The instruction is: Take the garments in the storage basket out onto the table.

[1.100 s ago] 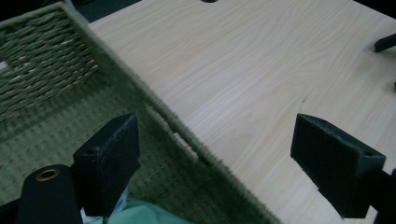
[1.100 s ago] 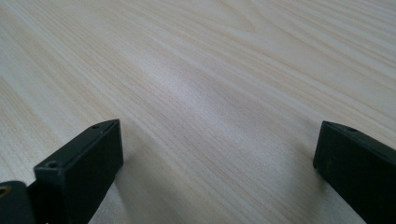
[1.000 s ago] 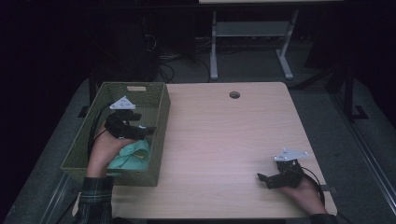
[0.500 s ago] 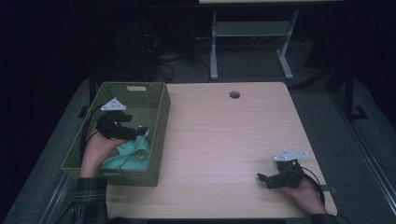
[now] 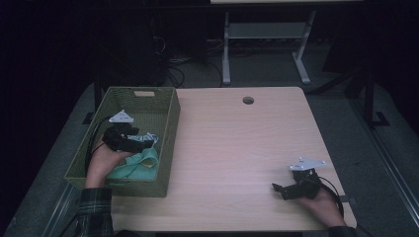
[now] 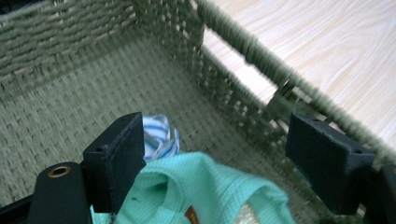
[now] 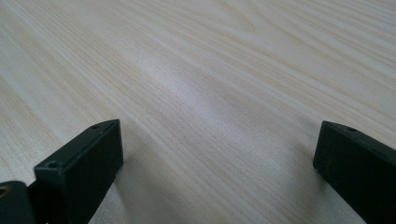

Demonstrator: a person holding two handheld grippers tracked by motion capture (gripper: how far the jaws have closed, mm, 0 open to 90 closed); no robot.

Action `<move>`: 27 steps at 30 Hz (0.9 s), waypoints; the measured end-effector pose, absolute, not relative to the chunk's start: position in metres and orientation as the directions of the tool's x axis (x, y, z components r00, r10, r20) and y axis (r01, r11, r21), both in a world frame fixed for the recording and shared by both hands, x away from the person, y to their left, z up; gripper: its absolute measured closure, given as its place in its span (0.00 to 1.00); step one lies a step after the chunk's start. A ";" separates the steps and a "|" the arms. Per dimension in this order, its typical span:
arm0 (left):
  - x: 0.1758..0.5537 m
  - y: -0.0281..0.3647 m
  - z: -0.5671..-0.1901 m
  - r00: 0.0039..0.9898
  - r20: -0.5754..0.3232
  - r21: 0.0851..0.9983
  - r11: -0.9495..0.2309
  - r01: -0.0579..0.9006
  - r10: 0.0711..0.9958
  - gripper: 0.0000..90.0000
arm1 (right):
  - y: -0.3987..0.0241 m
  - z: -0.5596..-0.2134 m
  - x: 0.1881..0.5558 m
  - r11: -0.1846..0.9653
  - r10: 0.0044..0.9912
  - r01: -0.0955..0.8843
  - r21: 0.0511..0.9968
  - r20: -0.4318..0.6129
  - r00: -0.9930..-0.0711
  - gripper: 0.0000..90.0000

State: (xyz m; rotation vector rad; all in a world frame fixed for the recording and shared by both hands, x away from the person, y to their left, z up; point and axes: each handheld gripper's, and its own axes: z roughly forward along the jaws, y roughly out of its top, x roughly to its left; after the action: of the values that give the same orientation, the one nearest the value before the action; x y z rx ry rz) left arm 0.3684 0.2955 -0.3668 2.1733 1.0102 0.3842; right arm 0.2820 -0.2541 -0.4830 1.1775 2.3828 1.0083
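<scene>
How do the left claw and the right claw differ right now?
The left claw hangs inside the green woven basket, over the mint green garment; the right claw sits low over the bare wooden table, near its right front corner. The left claw has cloth between its open jaws, beside a blue striped cloth; the right claw has nothing between its own. Both stand wide open, gripping nothing.

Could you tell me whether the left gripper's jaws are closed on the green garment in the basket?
No, in the left gripper view the left gripper stands wide open above the green garment inside the basket.
</scene>
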 end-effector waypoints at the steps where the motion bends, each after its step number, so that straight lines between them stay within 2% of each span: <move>1: 0.369 0.296 -0.368 0.651 -0.028 0.702 -0.449 0.553 0.758 0.21 | -0.254 -0.483 0.282 0.418 0.784 0.575 0.703 0.041 -0.620 0.01; 27: 0.376 0.296 -0.401 0.671 -0.074 0.628 -0.488 0.606 0.738 0.25 | -0.254 -0.483 0.282 0.419 0.783 0.574 0.704 0.040 -0.620 0.01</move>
State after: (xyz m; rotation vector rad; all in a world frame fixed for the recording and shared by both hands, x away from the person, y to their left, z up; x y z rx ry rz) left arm 0.3757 0.2957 -0.4011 2.2520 1.0320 0.2714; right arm 0.2820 -0.2540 -0.4830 1.1767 2.3825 1.0077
